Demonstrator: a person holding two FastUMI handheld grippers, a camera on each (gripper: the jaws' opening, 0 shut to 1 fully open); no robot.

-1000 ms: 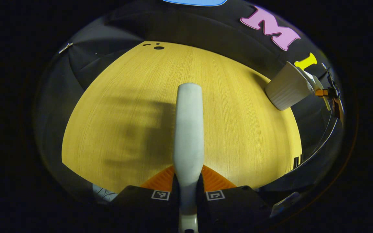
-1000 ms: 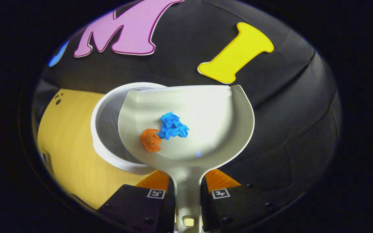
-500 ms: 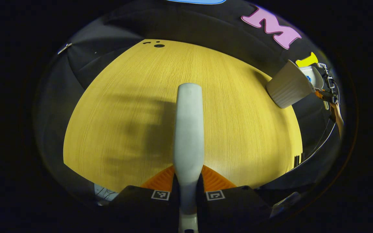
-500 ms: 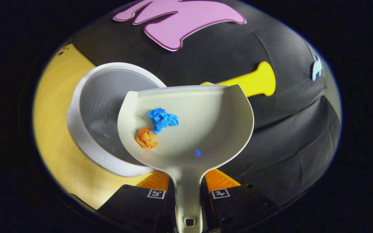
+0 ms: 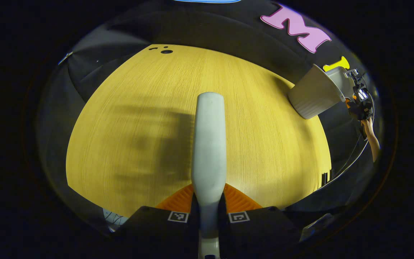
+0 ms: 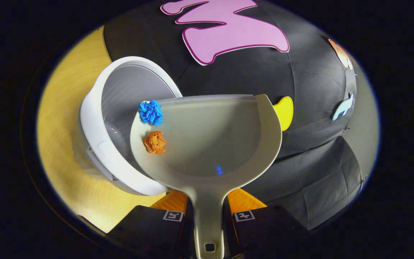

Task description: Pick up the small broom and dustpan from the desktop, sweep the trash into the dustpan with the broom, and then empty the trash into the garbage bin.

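Note:
In the right gripper view my right gripper (image 6: 208, 205) is shut on the handle of a pale dustpan (image 6: 214, 144), tilted over the white garbage bin (image 6: 102, 129). A blue paper ball (image 6: 151, 112) sits at the pan's front left corner, over the bin's mouth. An orange paper ball (image 6: 155, 142) lies just behind it against the pan's left wall. In the left gripper view my left gripper (image 5: 208, 204) is shut on the pale broom handle (image 5: 209, 144), held above the wooden desktop (image 5: 138, 118). Far right there, the bin (image 5: 311, 93) stands with the dustpan (image 5: 340, 81) and the other gripper (image 5: 359, 104) beside it.
The bin stands at the desktop's right edge, close to the black cloth wall. A person's hand (image 5: 371, 138) holds the far gripper in the left gripper view. Small dark holes (image 5: 164, 50) mark the desktop's far edge.
The dustpan has tilted further toward the bin. The blue ball slid to the pan's front left corner and the orange ball slid leftward. The broom has hardly moved.

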